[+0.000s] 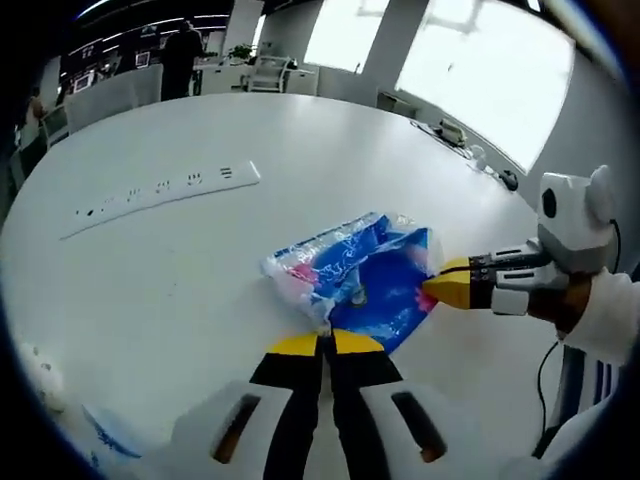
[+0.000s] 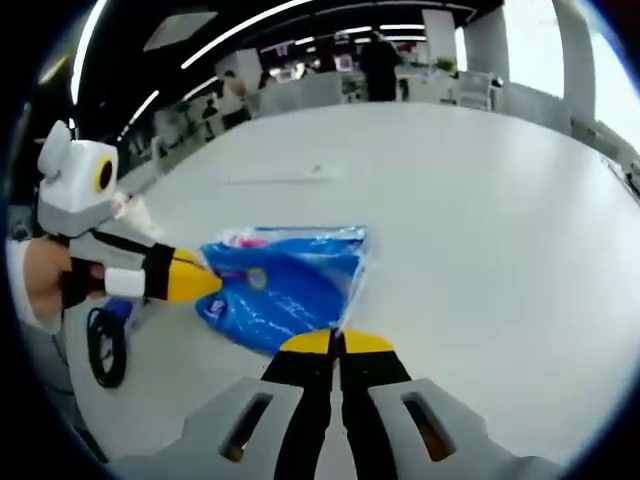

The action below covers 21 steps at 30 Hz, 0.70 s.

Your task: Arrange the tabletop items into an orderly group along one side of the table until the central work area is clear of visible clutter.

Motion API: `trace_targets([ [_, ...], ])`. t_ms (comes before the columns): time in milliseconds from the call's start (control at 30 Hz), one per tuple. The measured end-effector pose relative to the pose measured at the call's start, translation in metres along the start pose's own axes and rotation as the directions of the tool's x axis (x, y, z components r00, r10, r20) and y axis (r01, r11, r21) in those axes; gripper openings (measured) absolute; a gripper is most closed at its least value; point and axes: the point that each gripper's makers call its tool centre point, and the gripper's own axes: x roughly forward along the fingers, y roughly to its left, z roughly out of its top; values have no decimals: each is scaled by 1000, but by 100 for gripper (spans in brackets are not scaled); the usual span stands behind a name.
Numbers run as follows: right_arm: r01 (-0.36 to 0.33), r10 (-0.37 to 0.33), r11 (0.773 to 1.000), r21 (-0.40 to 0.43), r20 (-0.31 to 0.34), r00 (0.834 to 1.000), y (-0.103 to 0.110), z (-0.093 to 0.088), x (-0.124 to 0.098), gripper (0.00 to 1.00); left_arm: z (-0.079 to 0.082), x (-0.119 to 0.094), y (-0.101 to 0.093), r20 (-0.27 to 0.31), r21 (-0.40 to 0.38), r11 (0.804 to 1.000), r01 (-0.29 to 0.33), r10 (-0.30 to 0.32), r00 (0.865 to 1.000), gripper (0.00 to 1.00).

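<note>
Both grippers are pinched on one blue bag on the white table: left gripper at one edge, right gripper at another. One power strip lies well apart.

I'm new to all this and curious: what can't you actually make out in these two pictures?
- Print on the blue packet: blurred, both views.
- Left tool tips' hold on the packet edge: hidden by its own jaws, left gripper view.
- White power strip markings: too small.
- Items at the lower left table edge: cut off.
</note>
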Motion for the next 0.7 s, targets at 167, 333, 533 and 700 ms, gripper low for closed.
trace_targets([
  [167, -9, 10, 1000, 7, -26, 1000, -3, -6, 6, 0, -9, 7, 4, -31, 25, 1000, -7, 8, 999, 0],
  [333, -11, 11, 1000, -1, -20, 1000, -2, -6, 7, 0, -9, 9, 7, -22, 17, 1000, -9, 9, 1000, 0],
  [533, -24, 24, 999, 28, -1, 1000, -3, -7, 7, 0, -10, 8, 5, -6, 34, 999, -22, 23, 1000, 0],
  [700, -22, 22, 998, -66, 4, 1000, -1, -8, 7, 0, -10, 8, 6, 16, 72, 997, -31, 30, 999, 0],
])
